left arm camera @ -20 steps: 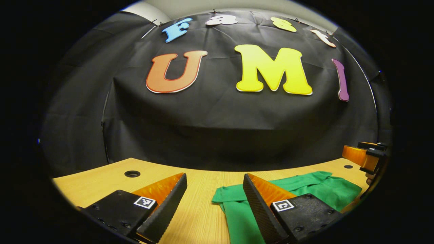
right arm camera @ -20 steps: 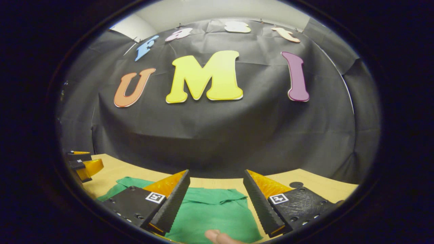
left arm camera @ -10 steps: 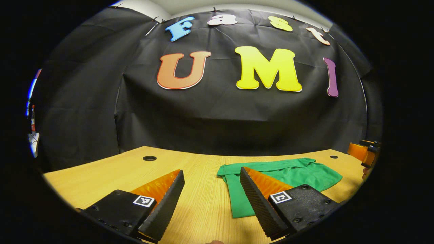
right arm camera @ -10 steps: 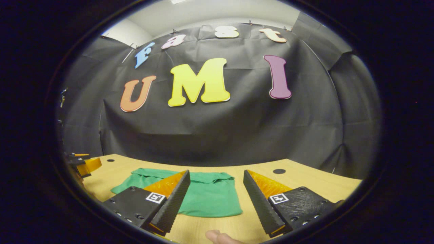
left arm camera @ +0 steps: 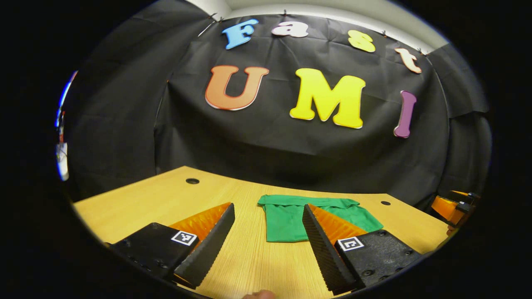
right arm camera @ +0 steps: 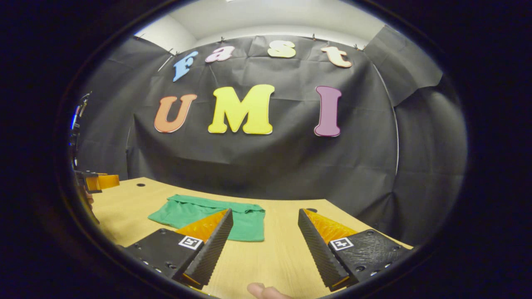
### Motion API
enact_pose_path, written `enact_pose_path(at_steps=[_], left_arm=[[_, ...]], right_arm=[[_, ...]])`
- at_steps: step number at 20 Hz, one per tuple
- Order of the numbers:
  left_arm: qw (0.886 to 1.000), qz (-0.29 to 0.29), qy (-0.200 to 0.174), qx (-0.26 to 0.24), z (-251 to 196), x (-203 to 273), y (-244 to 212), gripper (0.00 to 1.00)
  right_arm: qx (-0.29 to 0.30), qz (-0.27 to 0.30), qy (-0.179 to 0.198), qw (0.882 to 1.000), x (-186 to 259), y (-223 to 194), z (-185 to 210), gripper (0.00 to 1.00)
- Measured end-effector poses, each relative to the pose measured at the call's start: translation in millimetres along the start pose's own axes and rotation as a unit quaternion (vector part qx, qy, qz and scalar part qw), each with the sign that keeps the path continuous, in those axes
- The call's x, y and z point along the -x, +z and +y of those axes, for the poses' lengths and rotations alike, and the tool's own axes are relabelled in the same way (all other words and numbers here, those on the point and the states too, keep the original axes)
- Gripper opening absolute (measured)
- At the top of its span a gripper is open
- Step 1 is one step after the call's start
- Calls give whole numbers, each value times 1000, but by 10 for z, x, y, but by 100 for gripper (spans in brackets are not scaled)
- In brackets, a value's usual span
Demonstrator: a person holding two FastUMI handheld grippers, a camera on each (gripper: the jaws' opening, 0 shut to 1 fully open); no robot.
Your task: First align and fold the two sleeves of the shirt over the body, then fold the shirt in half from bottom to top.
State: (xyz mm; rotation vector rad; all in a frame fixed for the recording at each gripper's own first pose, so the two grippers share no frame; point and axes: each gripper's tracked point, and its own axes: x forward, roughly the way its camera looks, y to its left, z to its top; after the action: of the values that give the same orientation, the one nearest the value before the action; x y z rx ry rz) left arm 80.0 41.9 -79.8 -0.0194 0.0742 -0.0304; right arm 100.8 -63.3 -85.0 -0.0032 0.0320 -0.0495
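Under your tools lies a pale wooden worktop point(left arm camera: 137, 201), a smooth laminate with fine straight grain and a soft sheen. The folded green cloth shirt point(left arm camera: 286, 216) on it looks like a matt knit, soft, with a few shallow creases; you see the same dull weave in the right gripper view point(right arm camera: 187, 211). Your left tool point(left arm camera: 268, 241) has matt inner finger faces, ribbed with fine ridges, translucent glossy plastic behind them, and grainy, matt plastic blocks bearing small printed paper-like square tags. Your right tool point(right arm camera: 262, 245) shows the same finishes. The booth wall point(right arm camera: 249, 166) is matt black cloth, lightly wrinkled and creased.
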Motion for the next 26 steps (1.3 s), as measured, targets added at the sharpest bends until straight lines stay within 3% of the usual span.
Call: enact_pose_path(at_steps=[4,6,11,15,18,26], left_arm=[[998,-14,-6,-63,-303,544,376,100],[998,-4,-26,-57,-539,742,335,100],[998,-5,-54,-27,-1004,1000,462,100],[999,-10,-37,-1,-970,1157,542,100],[999,-33,-28,-16,-956,1246,707,100],[998,-64,-16,-6,-798,1332,861,100]], right_arm=[[20,0,-27,999,501,357,-121,95],[21,-9,-31,999,760,504,-111,95],[39,-19,4,999,1127,703,106,96],[52,-31,27,998,1233,747,278,96],[62,-16,49,997,1281,664,394,95],[72,-30,59,995,1317,734,433,95]])
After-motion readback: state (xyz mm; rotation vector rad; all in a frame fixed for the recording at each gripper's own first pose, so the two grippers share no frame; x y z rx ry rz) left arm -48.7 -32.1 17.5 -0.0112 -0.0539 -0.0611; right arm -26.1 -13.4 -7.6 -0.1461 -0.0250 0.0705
